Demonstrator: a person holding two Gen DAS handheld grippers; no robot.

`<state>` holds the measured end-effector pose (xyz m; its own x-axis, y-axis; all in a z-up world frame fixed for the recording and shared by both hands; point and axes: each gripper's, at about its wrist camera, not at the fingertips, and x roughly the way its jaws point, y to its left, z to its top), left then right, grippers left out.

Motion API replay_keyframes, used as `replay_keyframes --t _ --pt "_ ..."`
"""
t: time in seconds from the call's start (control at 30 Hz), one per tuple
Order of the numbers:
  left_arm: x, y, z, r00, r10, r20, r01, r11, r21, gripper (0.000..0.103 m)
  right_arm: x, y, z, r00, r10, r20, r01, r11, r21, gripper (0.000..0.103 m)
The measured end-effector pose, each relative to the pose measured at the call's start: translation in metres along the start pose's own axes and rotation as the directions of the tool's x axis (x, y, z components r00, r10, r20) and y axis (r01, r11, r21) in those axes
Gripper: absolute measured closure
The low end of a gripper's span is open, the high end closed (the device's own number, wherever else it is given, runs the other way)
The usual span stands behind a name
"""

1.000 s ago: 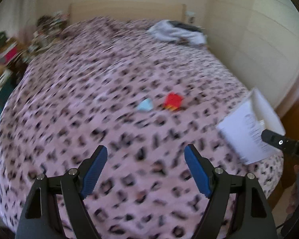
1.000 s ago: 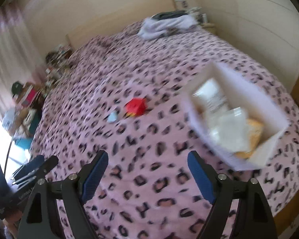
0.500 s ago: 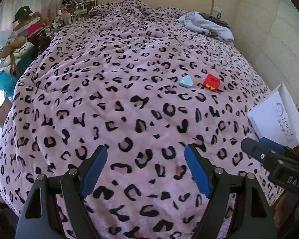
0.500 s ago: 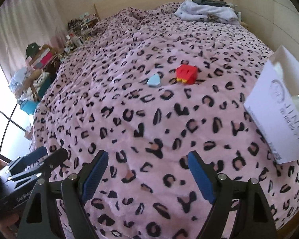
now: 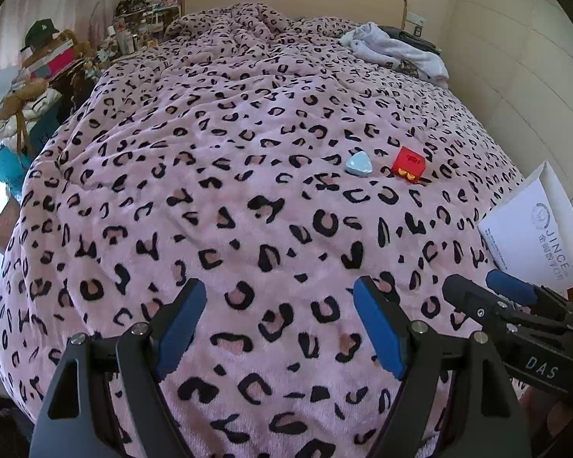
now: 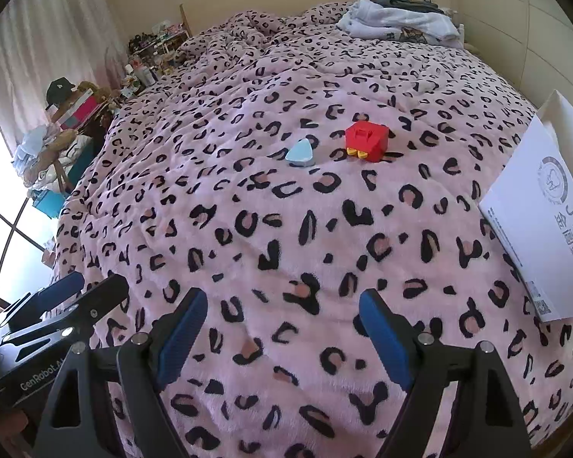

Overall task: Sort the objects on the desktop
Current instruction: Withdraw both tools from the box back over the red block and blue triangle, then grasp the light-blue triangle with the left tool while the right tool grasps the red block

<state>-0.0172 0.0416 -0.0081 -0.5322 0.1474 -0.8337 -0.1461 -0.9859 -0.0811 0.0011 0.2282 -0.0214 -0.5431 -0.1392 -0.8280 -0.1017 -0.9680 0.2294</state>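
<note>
Now that both views have gone from a smeared blur to a sharp picture, I take it my hands have finished swinging in and settled over the near end of the bed. My left gripper (image 5: 279, 324) stands wide with nothing between its blue pads, and my right gripper (image 6: 282, 332) is the same, wide and empty, both hanging above the pink leopard-print blanket (image 5: 217, 198) rather than touching anything on it.

The two things I have to sort lie out toward the middle of the bed, well ahead of both tools: a small pale blue triangular piece (image 6: 301, 154) and a red block (image 6: 366, 140) with yellow bits on its underside, just beside each other but apart. The white box (image 6: 546, 206) sits at the right edge of the bed; a moment ago I could look down into it and see papers inside, whereas now only its printed side faces me.

My reading is that the approach is over and no picking has begun. I judge the right tool is better placed for the red block, with the box likely the place to put it.
</note>
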Motion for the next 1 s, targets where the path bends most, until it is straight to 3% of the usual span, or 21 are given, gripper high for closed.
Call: replay_keyframes --t 0.67,1.0 --pt "0.048 -0.04 0.03 0.998 -0.053 -0.034 0.054 0.997 0.055 0.022 0.022 -0.04 0.016 1.0 -0.03 0.005 0.03 0.997 0.071 0.019" --pt "0.099 -0.055 0.085 0.996 -0.091 -0.022 0.092 0.995 0.031 0.022 0.046 -0.083 0.075 0.998 -0.055 0.043 0.048 0.986 0.159 0.019"
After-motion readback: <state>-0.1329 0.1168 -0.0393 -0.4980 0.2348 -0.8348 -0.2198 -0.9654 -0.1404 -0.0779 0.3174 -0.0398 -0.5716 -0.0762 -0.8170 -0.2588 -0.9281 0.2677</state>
